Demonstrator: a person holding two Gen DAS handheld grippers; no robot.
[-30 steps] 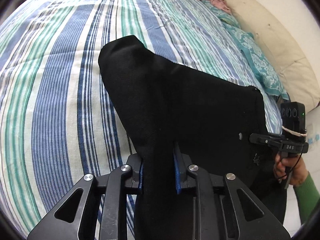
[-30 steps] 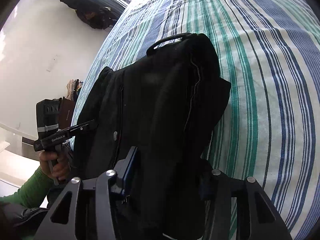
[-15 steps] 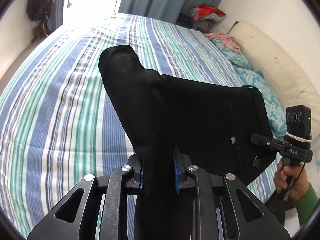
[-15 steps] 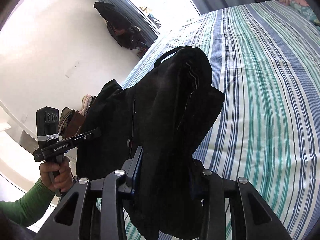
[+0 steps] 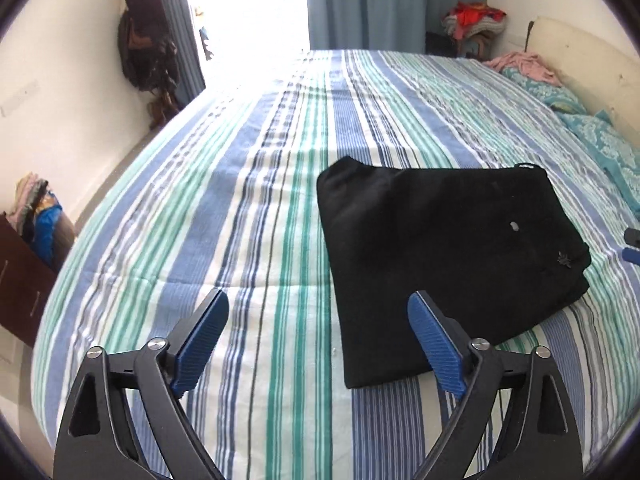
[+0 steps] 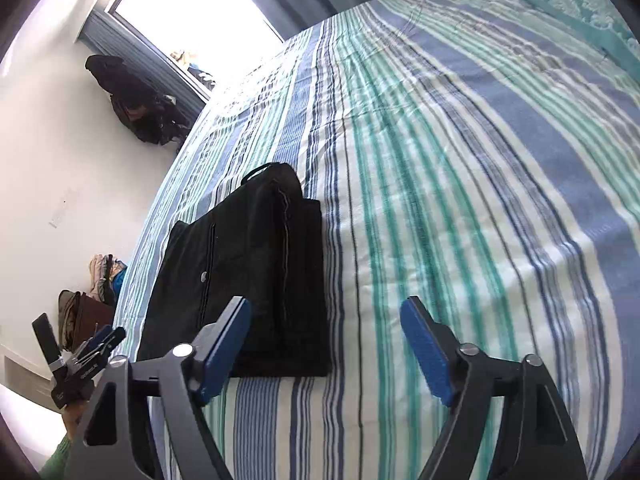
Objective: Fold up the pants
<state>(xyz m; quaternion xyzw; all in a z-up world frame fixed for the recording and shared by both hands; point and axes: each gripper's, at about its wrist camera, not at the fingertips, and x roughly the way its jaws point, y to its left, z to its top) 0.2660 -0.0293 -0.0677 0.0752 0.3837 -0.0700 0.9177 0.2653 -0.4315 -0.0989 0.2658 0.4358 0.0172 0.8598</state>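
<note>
Both tongs gaping, tilted downward

Left tongs (image 5: pixel 318 312) and right tongs (image 6: pixel 325 320) are opening, blue pads (image 5: pixel 200 338) spread wide, nothing between them, gripping nothing.

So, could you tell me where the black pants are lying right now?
The black pants lie folded on the striped bedspread, right of centre in the left wrist view, near the bed's front edge.

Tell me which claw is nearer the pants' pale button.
Right. Right claw, opening, empty, hangs by the button end of the pants; left claw, opening, empty, hangs at the opposite side.
</note>
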